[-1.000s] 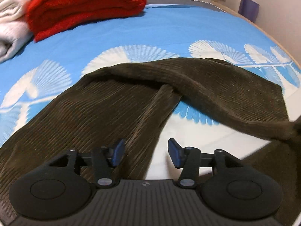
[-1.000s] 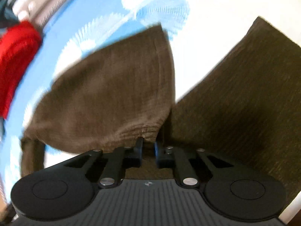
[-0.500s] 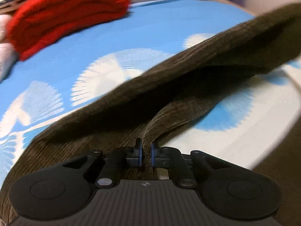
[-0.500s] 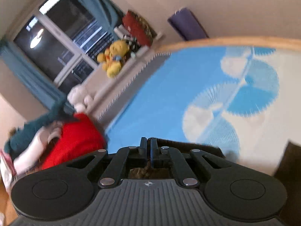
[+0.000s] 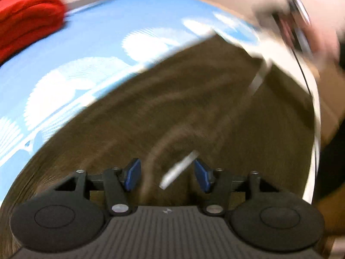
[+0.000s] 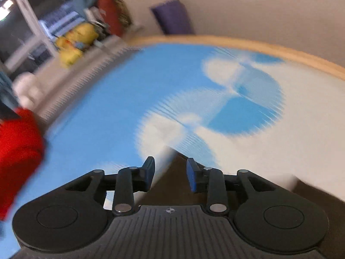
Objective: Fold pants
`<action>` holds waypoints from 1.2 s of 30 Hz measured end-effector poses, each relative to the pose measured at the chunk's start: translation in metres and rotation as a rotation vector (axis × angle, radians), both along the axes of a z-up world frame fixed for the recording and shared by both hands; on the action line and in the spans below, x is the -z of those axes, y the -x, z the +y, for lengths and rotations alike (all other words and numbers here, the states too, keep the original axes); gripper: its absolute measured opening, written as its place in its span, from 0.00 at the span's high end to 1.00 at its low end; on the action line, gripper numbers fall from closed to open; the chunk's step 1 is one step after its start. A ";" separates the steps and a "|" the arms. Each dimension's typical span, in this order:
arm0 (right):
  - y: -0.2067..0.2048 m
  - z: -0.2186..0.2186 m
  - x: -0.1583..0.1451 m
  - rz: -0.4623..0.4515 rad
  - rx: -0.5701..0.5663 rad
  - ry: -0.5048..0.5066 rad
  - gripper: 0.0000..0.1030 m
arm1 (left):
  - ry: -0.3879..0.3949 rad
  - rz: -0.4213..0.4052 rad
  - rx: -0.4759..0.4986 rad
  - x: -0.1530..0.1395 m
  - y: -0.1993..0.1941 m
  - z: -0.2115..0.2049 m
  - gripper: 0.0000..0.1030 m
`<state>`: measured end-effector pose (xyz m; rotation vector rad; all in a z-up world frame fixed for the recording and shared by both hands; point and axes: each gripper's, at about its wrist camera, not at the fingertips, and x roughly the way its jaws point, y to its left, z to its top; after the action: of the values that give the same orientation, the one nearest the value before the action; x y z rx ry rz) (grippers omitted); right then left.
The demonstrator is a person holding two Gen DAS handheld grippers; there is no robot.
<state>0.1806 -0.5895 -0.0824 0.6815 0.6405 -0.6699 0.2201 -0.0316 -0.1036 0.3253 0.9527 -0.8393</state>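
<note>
Mostly motion-blurred pants (image 5: 183, 108) (edges indistinct)

A bedroom in a home. A bed (image 6: 112, 99) with a blue sheet printed in white fan shapes fills both views, wood-framed along its far edge. A folded red blanket (image 5: 25, 21) lies near one corner. Behind it, a window (image 6: 23, 32) with a sill holds a yellow plush toy (image 6: 75, 41).
</note>
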 end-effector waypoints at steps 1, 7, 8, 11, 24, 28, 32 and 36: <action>0.013 -0.001 0.018 0.035 0.022 -0.014 0.65 | 0.017 -0.005 -0.046 -0.003 -0.008 0.007 0.41; 0.050 -0.015 0.102 0.175 0.173 -0.329 0.62 | -0.065 -0.035 -0.463 -0.005 -0.051 0.065 0.35; 0.049 -0.016 0.108 0.190 0.166 -0.332 0.62 | -0.093 -0.018 -0.568 -0.002 -0.058 0.083 0.33; 0.037 -0.009 0.106 0.207 0.138 -0.247 0.61 | -0.161 0.003 -0.817 0.003 -0.072 0.135 0.23; 0.033 -0.037 0.095 0.171 0.170 -0.110 0.88 | -0.226 0.126 -1.102 0.028 -0.059 0.258 0.18; 0.041 -0.029 0.092 0.225 0.223 -0.106 0.77 | -0.185 0.163 -1.098 0.041 -0.058 0.267 0.18; 0.044 -0.014 0.070 0.194 0.231 -0.048 0.77 | -0.119 0.204 -1.122 0.049 -0.054 0.271 0.19; 0.039 0.008 0.036 0.139 0.157 0.053 0.77 | -0.134 0.132 -1.077 0.049 -0.052 0.259 0.45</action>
<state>0.1415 -0.5810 -0.1185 0.6440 0.6994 -0.8827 0.2717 0.2278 -0.1525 -0.1509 1.1214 0.1933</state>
